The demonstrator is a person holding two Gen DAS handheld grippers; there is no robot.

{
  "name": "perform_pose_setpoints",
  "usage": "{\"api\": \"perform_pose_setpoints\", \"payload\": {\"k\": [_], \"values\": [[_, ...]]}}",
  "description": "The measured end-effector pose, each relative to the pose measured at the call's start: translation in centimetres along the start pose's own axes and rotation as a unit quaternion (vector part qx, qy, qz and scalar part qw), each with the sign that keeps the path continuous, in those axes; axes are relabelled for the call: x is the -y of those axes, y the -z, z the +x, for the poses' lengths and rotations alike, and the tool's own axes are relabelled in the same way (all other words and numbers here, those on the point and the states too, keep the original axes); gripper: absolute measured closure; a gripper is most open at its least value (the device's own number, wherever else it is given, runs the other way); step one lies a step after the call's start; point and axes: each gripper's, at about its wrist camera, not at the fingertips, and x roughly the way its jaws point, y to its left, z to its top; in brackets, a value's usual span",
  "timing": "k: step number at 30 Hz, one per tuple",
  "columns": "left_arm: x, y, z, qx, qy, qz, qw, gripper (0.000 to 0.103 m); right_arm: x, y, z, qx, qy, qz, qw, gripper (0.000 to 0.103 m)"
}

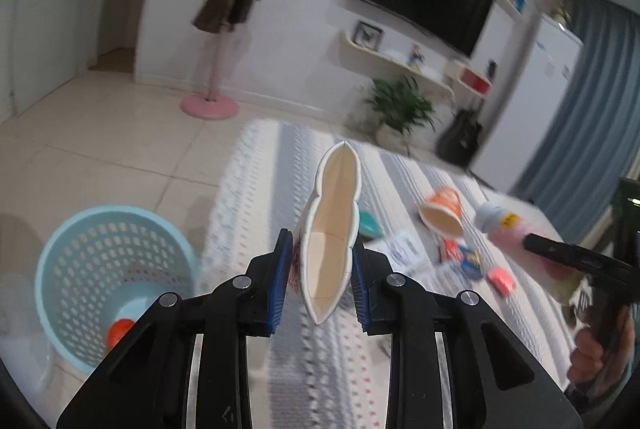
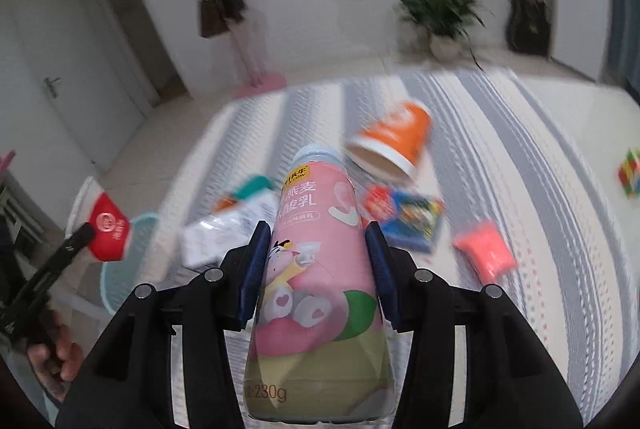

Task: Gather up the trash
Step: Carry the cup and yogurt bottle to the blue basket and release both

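Note:
My left gripper is shut on a squashed paper cup, white inside and red outside; it shows in the right wrist view. It is held above the striped table, right of the light blue perforated bin. My right gripper is shut on a pink yogurt drink bottle, held above the table; the bottle also shows in the left wrist view. On the table lie an orange paper cup on its side, wrappers, a pink packet and white paper.
The bin stands on the tiled floor by the table's left edge and holds an orange item. A colourful cube sits at the table's far right. A pink coat stand, a potted plant and a TV wall stand beyond.

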Motion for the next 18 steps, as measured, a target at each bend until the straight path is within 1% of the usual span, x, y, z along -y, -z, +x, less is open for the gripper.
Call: {"api": "perform_pose_setpoints", "payload": {"k": [2,3,6,10,12,14,15,18], "values": [[-1.3,-0.7,-0.8,0.012,-0.011,-0.016,0.9997,0.077,-2.8,-0.9,-0.9,0.016,-0.021,-0.024,0.999,0.058],[-2.2,-1.1,-1.3,0.020,-0.024,-0.020,0.9993,0.077,-4.3,-1.3,-1.2,0.024,-0.031,-0.037,0.999,0.058],[-4.3,-2.0,-2.7,0.041,-0.053,-0.039,0.9970,0.077,-8.2,-2.3,-1.3,0.034,-0.046,-0.068,0.996,0.058],[-7.4,-2.4,-4.9,0.061,-0.091,-0.080,0.9908,0.077,-14.0,-2.7,-0.3,0.034,-0.082,-0.100,0.991,0.058],[-8.9,-2.3,-5.8,0.067,-0.113,-0.101,0.9862,0.077,-16.6,-2.7,0.5,0.033,-0.091,-0.116,0.989,0.058],[-10.4,-2.1,-6.1,0.062,-0.145,-0.118,0.9804,0.076,-19.5,-2.5,1.7,0.025,-0.101,-0.132,0.986,0.058],[-11.3,-2.0,-6.0,0.056,-0.155,-0.125,0.9783,0.076,-20.7,-2.3,2.3,0.023,-0.103,-0.140,0.985,0.058],[-14.0,-1.3,-5.2,0.030,-0.167,-0.154,0.9733,0.076,-24.9,-1.3,5.0,0.006,-0.110,-0.164,0.980,0.058]]}}
